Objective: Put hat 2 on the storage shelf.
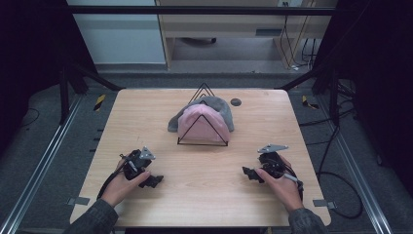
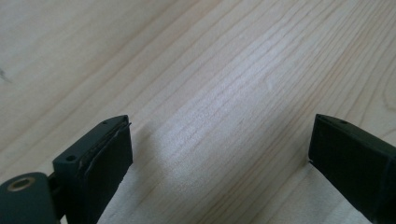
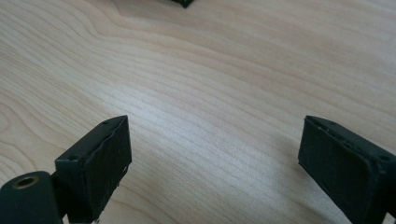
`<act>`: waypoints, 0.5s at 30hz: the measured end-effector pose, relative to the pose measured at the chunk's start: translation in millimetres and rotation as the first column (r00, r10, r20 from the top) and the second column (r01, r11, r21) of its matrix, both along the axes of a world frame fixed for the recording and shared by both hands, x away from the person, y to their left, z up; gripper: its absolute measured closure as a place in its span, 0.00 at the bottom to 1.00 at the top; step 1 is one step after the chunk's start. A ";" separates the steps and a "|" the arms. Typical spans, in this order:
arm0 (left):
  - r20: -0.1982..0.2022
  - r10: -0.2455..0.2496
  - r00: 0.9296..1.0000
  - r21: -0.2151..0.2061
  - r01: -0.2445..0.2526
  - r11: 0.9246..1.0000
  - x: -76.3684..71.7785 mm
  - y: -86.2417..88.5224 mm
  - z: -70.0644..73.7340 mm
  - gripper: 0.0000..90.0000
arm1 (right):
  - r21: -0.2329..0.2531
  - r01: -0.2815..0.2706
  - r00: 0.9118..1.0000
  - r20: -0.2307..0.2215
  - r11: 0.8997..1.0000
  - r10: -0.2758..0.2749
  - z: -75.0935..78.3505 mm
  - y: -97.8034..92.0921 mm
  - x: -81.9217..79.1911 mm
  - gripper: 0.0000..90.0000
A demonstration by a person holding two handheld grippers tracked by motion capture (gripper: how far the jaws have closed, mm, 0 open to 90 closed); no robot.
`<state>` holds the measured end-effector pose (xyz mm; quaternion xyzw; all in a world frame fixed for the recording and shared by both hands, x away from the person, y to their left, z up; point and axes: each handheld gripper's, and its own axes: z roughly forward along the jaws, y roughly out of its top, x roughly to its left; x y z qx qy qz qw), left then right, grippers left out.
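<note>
- A wooden table [image 1: 204, 195] is standing under the high view, with its near half bare between the two hands.
- A black wire stand [image 1: 202, 127] with a triangular front is sitting at the middle of the far half of the table.
- A pink cap [image 1: 199, 119] is resting on the stand, its front facing the person.
- A grey cap [image 1: 219, 105] is lying behind the pink one, touching it and spreading out to the left and right of it.
- A small dark round spot [image 1: 235, 102] is showing on the table just right of the grey cap, near the far edge.
- The left hand [image 1: 122, 185] is holding the left gripper [image 1: 155, 181] low over the near left part of the table, jaws pointing toward the middle.
- In the left gripper view, the left gripper [image 2: 219, 154] is showing its jaws spread wide with bare wood grain between them and nothing held.
- The right hand [image 1: 285, 187] is holding the right gripper [image 1: 249, 173] low over the near right part of the table, jaws pointing toward the middle.
- In the right gripper view, the right gripper [image 3: 215, 154] is showing its jaws spread wide over bare wood, gripping nothing.
- Both grippers are sitting well apart from the caps and from each other.
- A black cable [image 1: 341, 195] is trailing off the right side of the table onto the floor.
</note>
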<state>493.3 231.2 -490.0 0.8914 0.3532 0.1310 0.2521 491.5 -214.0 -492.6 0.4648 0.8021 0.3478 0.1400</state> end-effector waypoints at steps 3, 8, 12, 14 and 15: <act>-0.006 0.015 1.000 -0.041 -0.015 0.999 0.4 2.4 -4.4 0.01 | -0.017 0.002 1.000 -0.023 1.000 -0.003 -6.3 0.6 -0.1 0.10; 0.027 0.046 0.999 -0.085 -0.043 0.995 -3.3 2.0 -8.7 0.00 | -0.075 -0.005 0.999 0.047 0.997 0.008 -14.3 5.7 -4.8 0.05; 0.027 0.044 0.999 -0.085 -0.041 0.996 -3.1 1.8 -8.7 0.00 | -0.062 0.001 0.996 0.092 0.998 0.005 -19.7 6.8 -8.5 0.02; 0.030 0.040 0.999 -0.088 -0.038 0.995 -3.4 2.3 -9.1 0.00 | -0.062 0.004 0.996 0.092 0.998 0.002 -19.8 7.0 -8.7 0.01; 0.032 0.037 0.999 -0.088 -0.034 0.996 -3.4 2.7 -9.1 0.00 | -0.063 0.007 0.996 0.091 0.998 -0.001 -19.8 7.1 -8.9 0.01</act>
